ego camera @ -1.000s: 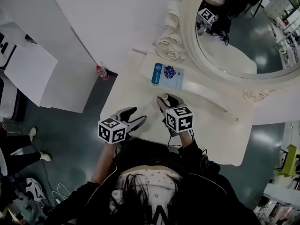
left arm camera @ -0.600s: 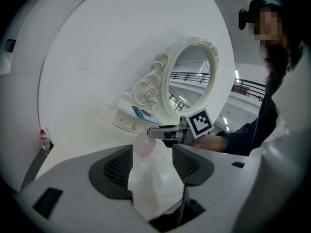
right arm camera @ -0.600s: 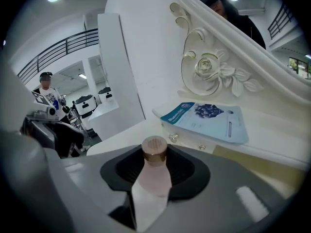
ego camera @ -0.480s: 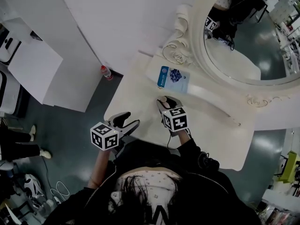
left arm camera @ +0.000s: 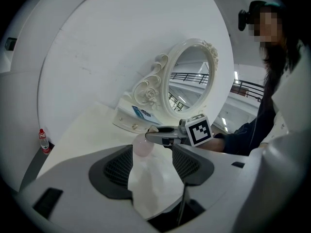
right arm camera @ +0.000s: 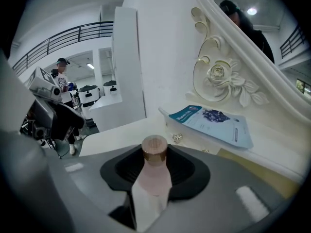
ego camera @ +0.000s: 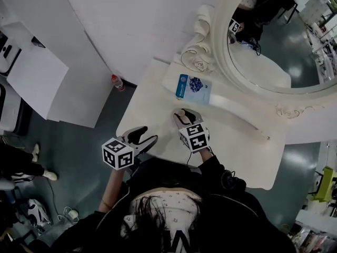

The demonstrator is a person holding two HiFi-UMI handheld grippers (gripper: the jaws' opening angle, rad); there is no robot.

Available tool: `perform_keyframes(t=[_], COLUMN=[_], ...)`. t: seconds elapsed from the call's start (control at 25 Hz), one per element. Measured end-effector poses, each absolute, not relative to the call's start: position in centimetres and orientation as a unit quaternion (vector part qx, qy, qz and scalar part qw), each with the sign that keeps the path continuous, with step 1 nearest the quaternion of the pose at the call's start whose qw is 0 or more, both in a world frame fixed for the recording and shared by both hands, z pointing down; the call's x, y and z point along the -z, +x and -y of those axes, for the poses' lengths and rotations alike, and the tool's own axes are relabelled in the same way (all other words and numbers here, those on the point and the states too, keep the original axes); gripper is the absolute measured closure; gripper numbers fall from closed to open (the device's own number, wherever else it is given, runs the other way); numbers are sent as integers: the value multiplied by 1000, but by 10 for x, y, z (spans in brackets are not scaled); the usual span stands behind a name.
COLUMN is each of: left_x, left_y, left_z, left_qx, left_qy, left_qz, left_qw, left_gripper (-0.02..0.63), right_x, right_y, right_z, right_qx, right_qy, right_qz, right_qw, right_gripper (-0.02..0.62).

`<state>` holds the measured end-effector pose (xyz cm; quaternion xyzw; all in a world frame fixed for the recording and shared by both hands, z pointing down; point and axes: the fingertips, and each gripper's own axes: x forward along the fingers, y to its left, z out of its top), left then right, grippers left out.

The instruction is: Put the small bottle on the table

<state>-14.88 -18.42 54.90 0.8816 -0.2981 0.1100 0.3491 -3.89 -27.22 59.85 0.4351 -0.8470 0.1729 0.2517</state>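
The small bottle (right arm camera: 154, 178) is pale pink with a coppery cap, and my right gripper (right arm camera: 155, 154) is shut on its body. The cap points out past the jaws. In the head view my right gripper (ego camera: 185, 115) is over the middle of the white dressing table (ego camera: 150, 101), just short of a blue booklet (ego camera: 192, 87). My left gripper (ego camera: 143, 136) hovers at the table's near left edge, its fingers apart. A blurred pink blob (left arm camera: 142, 145) shows at the front of my left gripper (left arm camera: 150, 155). I cannot tell what it is.
An ornate oval mirror (ego camera: 263, 36) stands at the back of the table. The booklet (right arm camera: 214, 123) lies on a raised ledge with a small drawer knob (right arm camera: 177, 138) below it. A red-capped bottle (ego camera: 117, 81) stands on the floor by a white cabinet (ego camera: 31, 73).
My left gripper has drawn back toward the table's near left edge. My right gripper keeps the bottle and has barely shifted.
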Motion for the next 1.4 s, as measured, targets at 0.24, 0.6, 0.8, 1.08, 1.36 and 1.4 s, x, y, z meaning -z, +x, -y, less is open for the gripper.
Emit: perform_keyframes(t=[0.24,0.6,0.8,1.08,1.36,1.4], left_x=[-550,-545,-541,-528,-525,-525], left_y=[-149,-161,-159,-160,-161,-159], left_z=[182,180,177,176,176,176], left_qx=[-114,-117,-118,-111,-117,-117], left_qy=[885,883,886,890,895,896], left_qz=[292,304,301,306,305,302], left_qw=[344,337,332,318,306,305], left_gripper=[350,350,350,350,353,353], right_x=[-599,-601,-600,-600,-573,-566], right_y=[-40,-41,-42,-36,-26,-24], right_z=[280,302,309,309,296,293], right_qx=[-163,-162,-162,-181,-187,-190], right_qy=[440,448,457,472,490,492], right_qz=[849,848,844,834,832,832], right_qw=[241,232,228,222,181,170], right_gripper=[446,446,445,414,414,414])
